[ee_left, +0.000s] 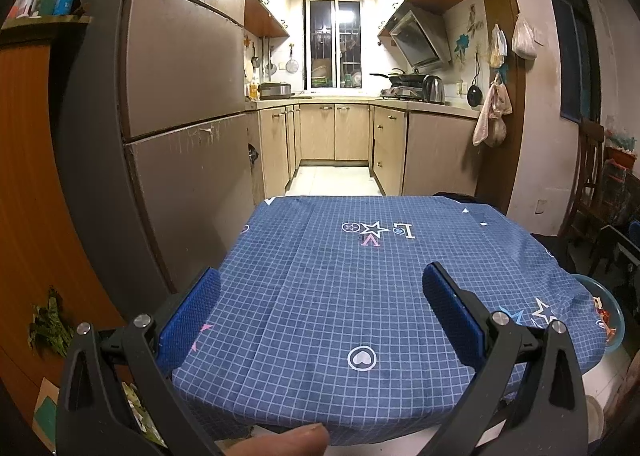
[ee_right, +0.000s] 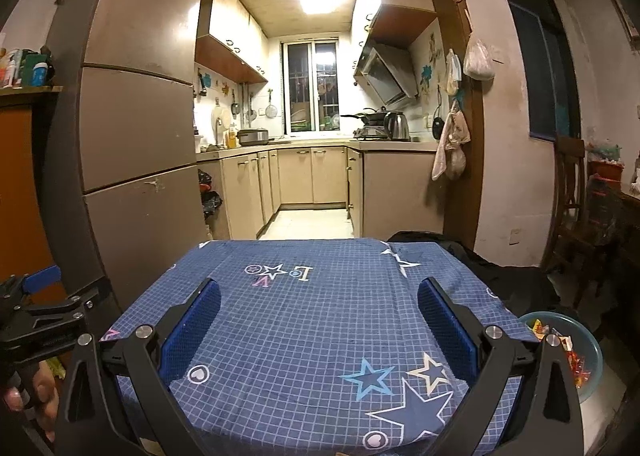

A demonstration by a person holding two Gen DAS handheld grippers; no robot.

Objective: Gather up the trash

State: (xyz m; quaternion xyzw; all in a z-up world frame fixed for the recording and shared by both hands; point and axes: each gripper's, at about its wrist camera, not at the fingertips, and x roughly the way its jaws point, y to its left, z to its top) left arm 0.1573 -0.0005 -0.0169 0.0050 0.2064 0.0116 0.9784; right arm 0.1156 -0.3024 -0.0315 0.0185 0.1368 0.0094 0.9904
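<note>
A teal bowl (ee_right: 580, 352) holding several colourful wrappers (ee_right: 572, 360) sits low to the right of the table; its edge also shows in the left wrist view (ee_left: 612, 312). My left gripper (ee_left: 320, 296) is open and empty over the blue checked tablecloth (ee_left: 340, 296). My right gripper (ee_right: 320, 308) is open and empty over the same cloth (ee_right: 312, 316). The left gripper's body also shows at the left edge of the right wrist view (ee_right: 40, 320). I see no loose trash on the cloth.
A tall brown fridge (ee_left: 176, 96) stands left of the table. The kitchen with counters (ee_left: 332, 100) lies beyond. A wooden chair (ee_right: 572, 192) and dark bags stand to the right. Green leaves (ee_left: 48, 324) and paper lie on the floor at left.
</note>
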